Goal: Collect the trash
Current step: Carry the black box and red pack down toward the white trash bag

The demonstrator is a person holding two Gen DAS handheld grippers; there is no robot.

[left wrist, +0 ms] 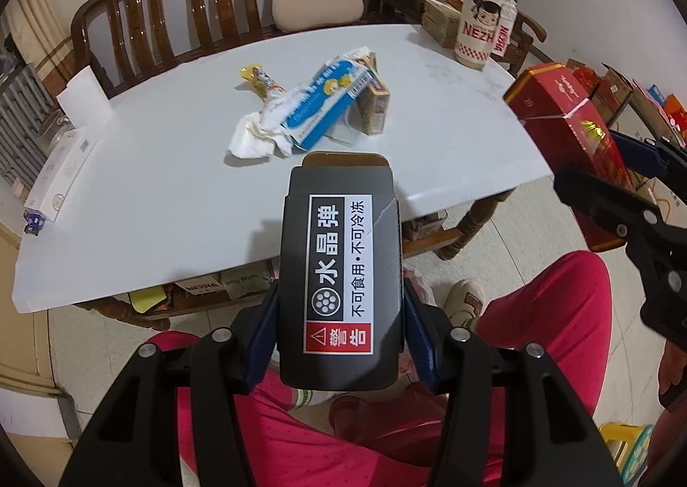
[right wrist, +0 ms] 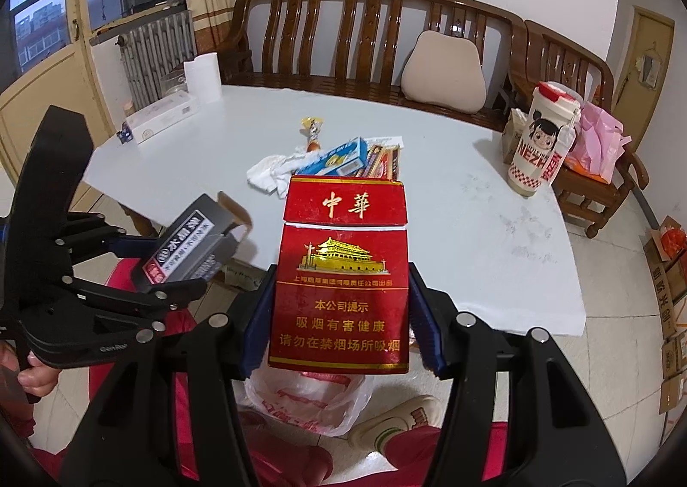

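Even indoor light, sharp, fisheye-warped edges

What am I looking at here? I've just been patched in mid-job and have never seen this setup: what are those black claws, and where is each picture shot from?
No robot: a person holds a hand-squeezed two-finger gripper in each hand. Each picture comes from a fisheye camera on one gripper, looking along its fingers.

In the left view, the left gripper clamps a black box. In the right view, the right gripper clamps a red cigarette pack.

On the white table remains a trash pile: a crumpled tissue, a blue-and-white carton and a snack wrapper. A tall cartoon cup stands near the edge. A plastic bag lies on the floor below the right gripper.
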